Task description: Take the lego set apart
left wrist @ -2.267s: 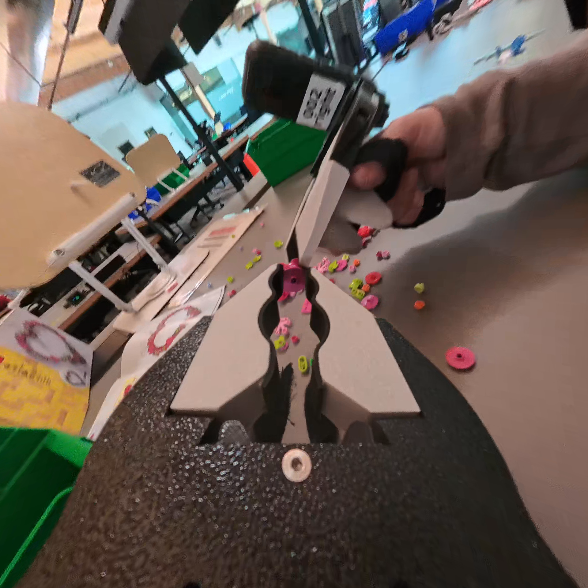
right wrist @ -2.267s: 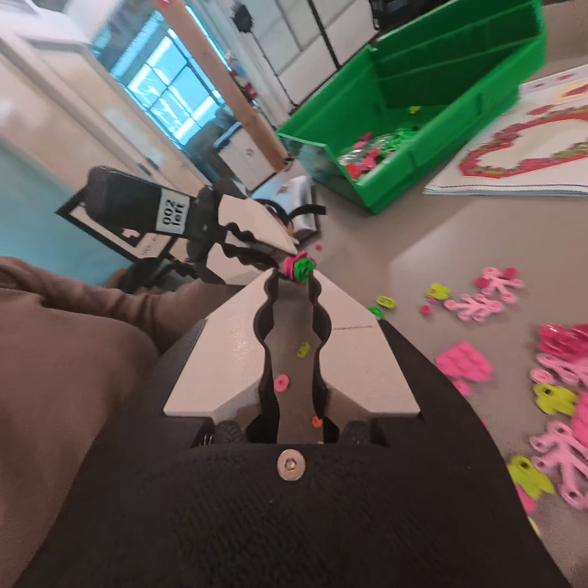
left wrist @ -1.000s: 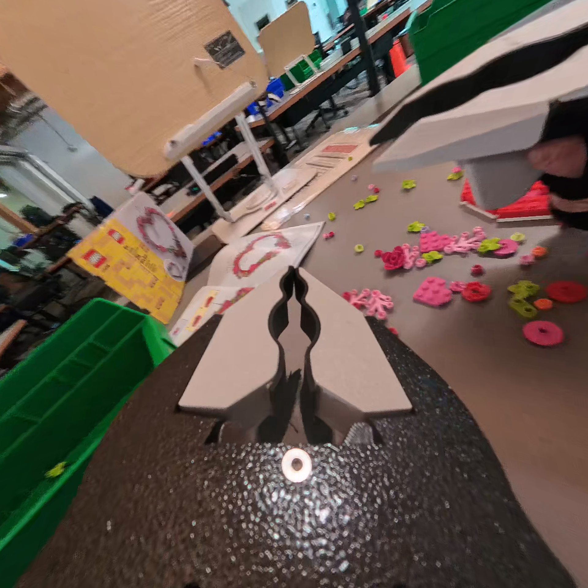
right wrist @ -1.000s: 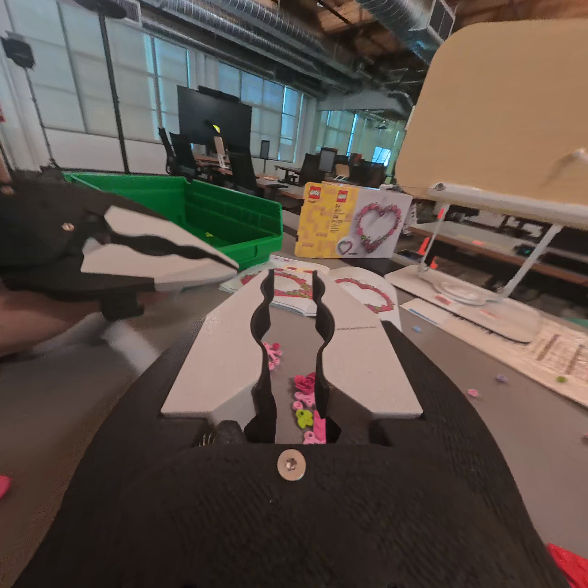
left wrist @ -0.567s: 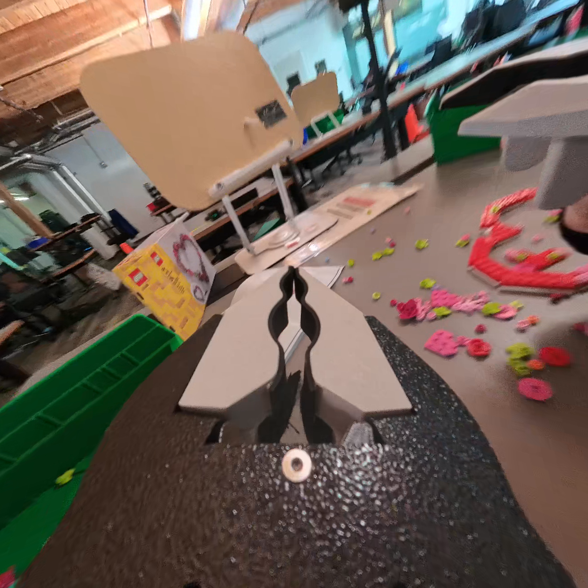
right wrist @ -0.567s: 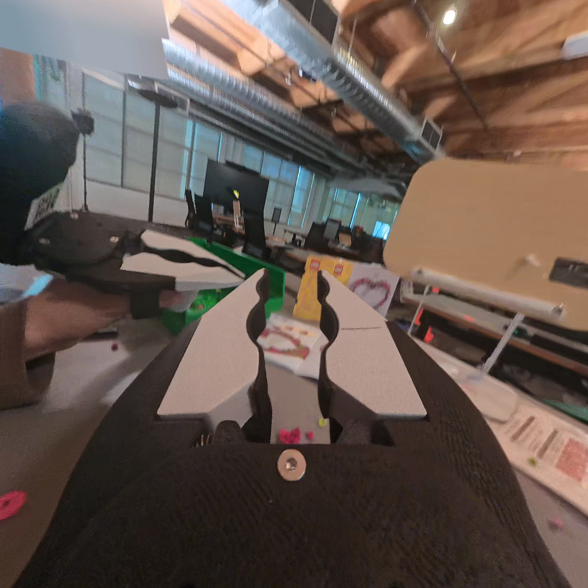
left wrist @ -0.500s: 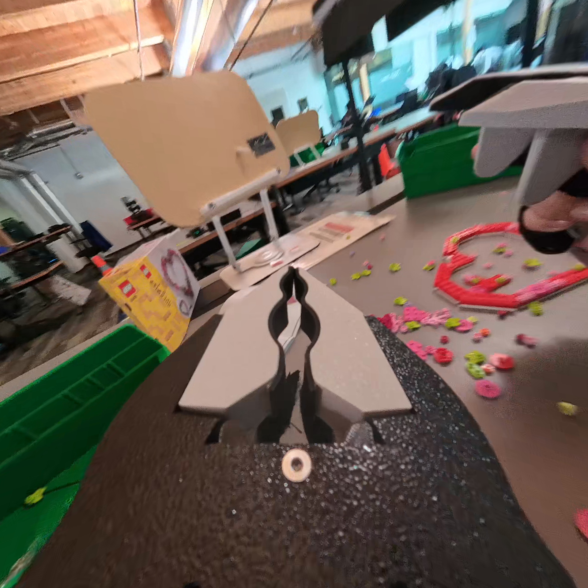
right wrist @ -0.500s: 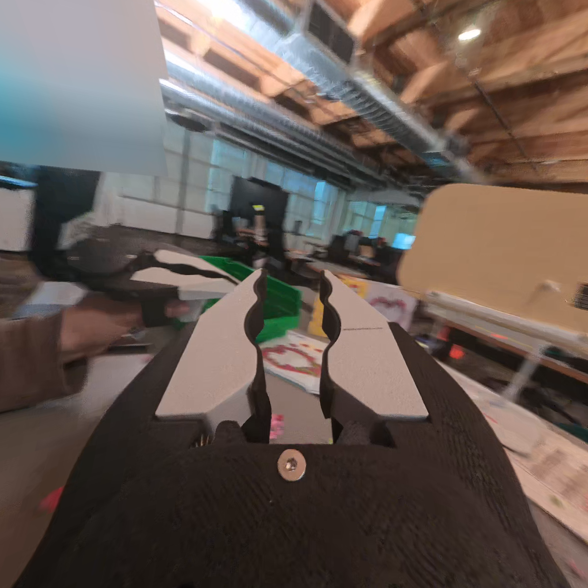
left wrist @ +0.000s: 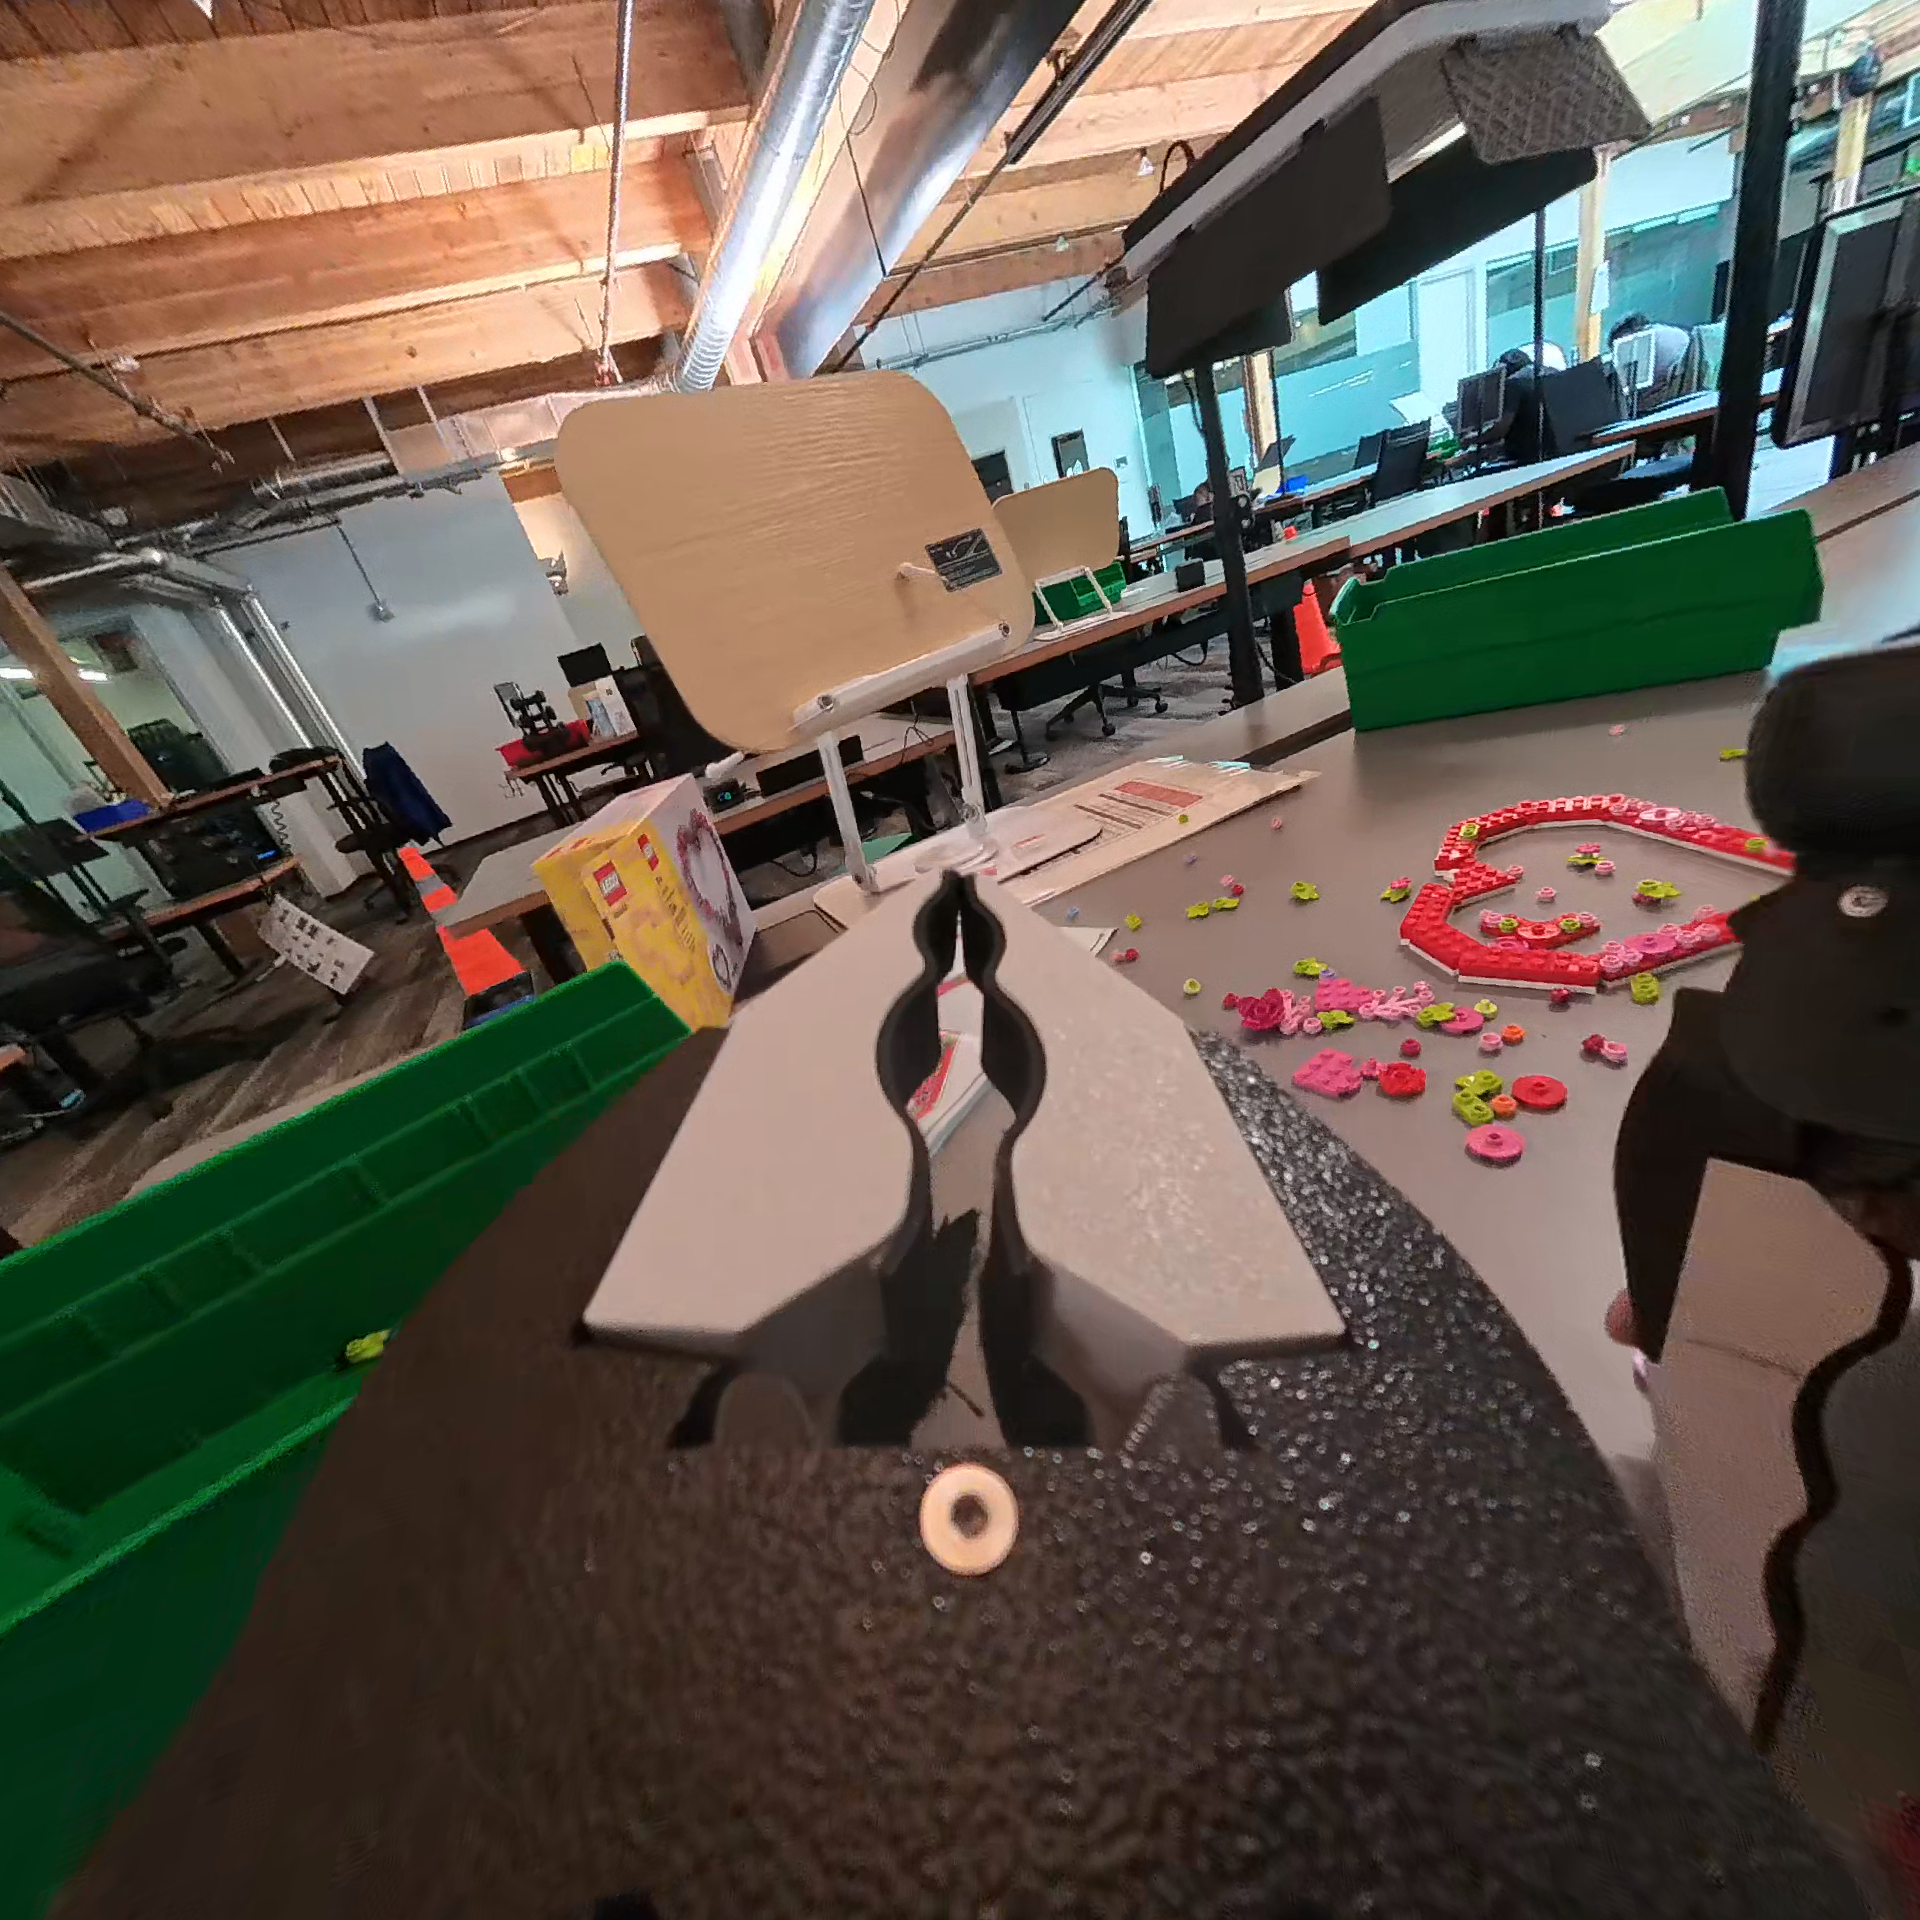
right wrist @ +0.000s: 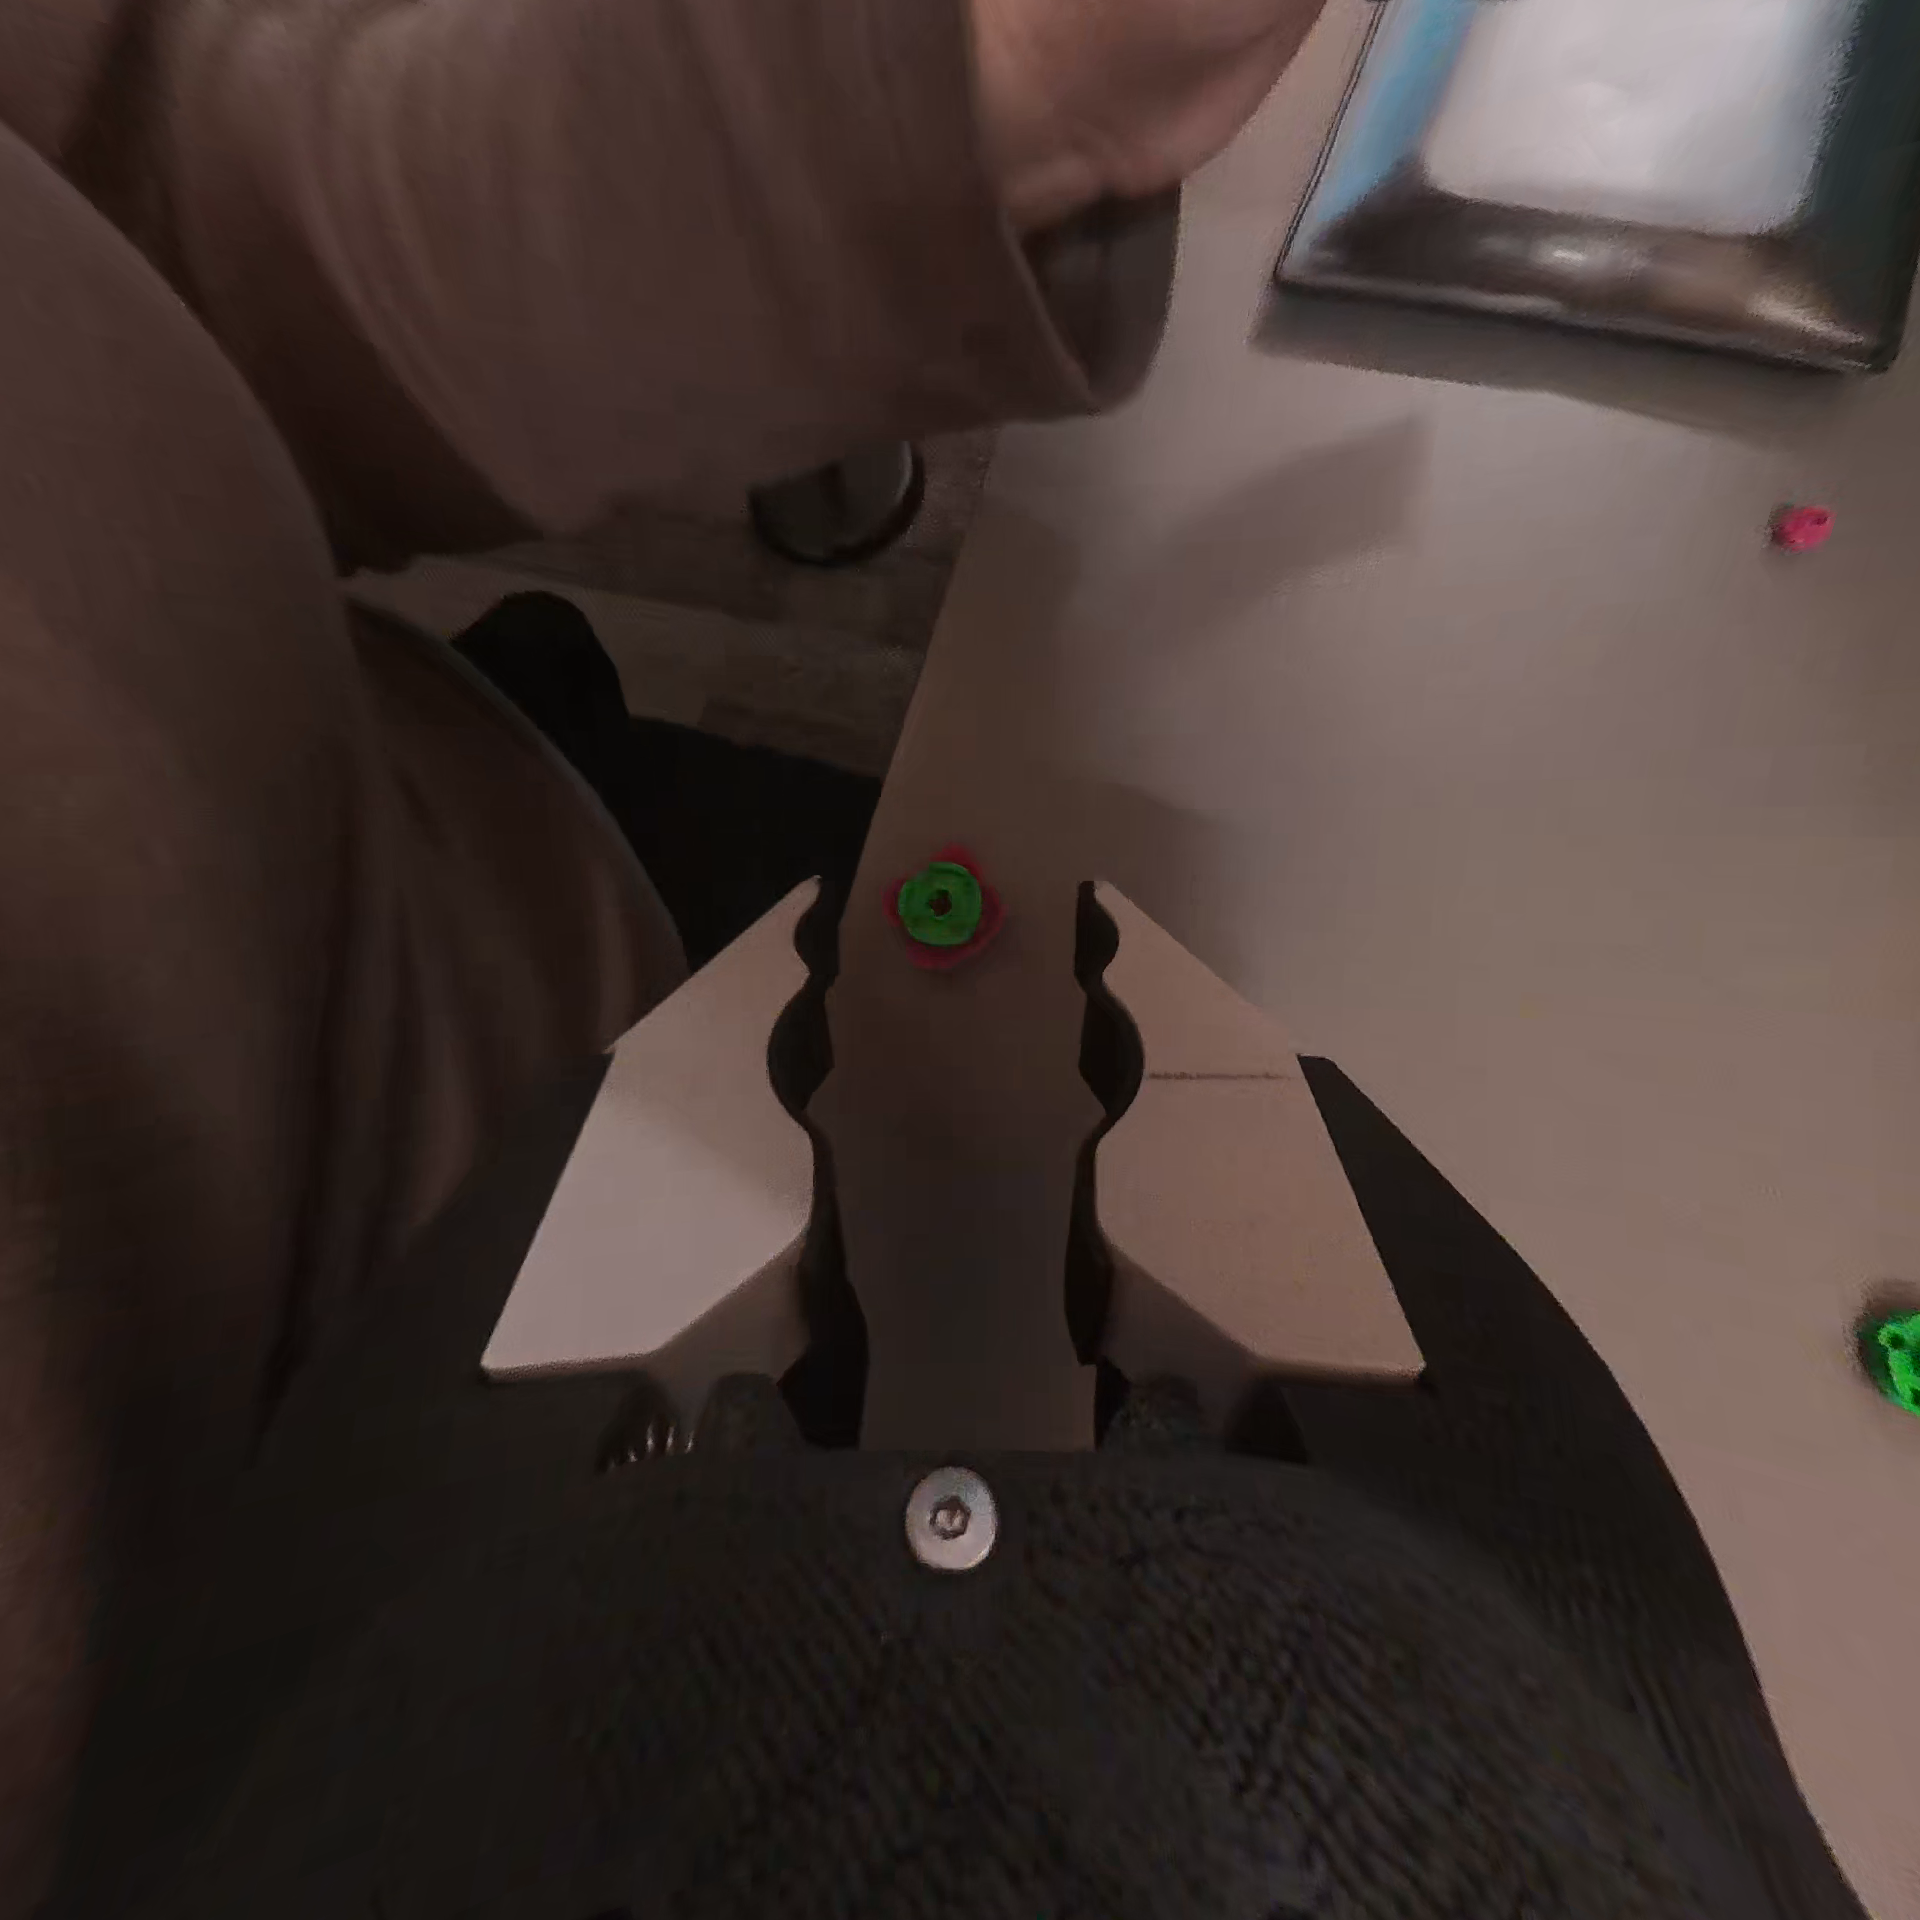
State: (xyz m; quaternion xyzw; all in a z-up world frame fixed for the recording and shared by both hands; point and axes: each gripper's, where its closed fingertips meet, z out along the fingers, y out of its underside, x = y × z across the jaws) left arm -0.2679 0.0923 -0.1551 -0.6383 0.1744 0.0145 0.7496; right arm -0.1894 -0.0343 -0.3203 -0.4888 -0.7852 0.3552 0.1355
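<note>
The red heart-shaped lego frame (left wrist: 1496, 935) lies on the grey table (left wrist: 1299, 1195) at the right, with small pink, red and lime pieces (left wrist: 1403, 1049) scattered in front of it. My left gripper (left wrist: 958, 896) is shut and empty, raised above the table, left of the pieces. My right gripper (right wrist: 951, 891) is open and points down at the table near its edge. A green round piece on a red flower (right wrist: 940, 911) lies on the table between its fingertips, untouched. The right gripper's dark fingers (left wrist: 1662, 1195) show at the right edge of the left wrist view.
A green bin (left wrist: 260, 1268) stands at the left and another (left wrist: 1579, 623) at the back right. A yellow lego box (left wrist: 644, 914), a beige board on a stand (left wrist: 790, 561) and paper sheets (left wrist: 1143, 810) are behind. A brown sleeve (right wrist: 312, 520) and a dark flat device (right wrist: 1600, 177) are near the table edge (right wrist: 914, 727). Left tips to right tips: about 20 cm.
My right gripper has swung from pointing level and then up at the ceiling to pointing down at the table edge, over the green-and-red piece. My left gripper has stayed shut and tilted upward.
</note>
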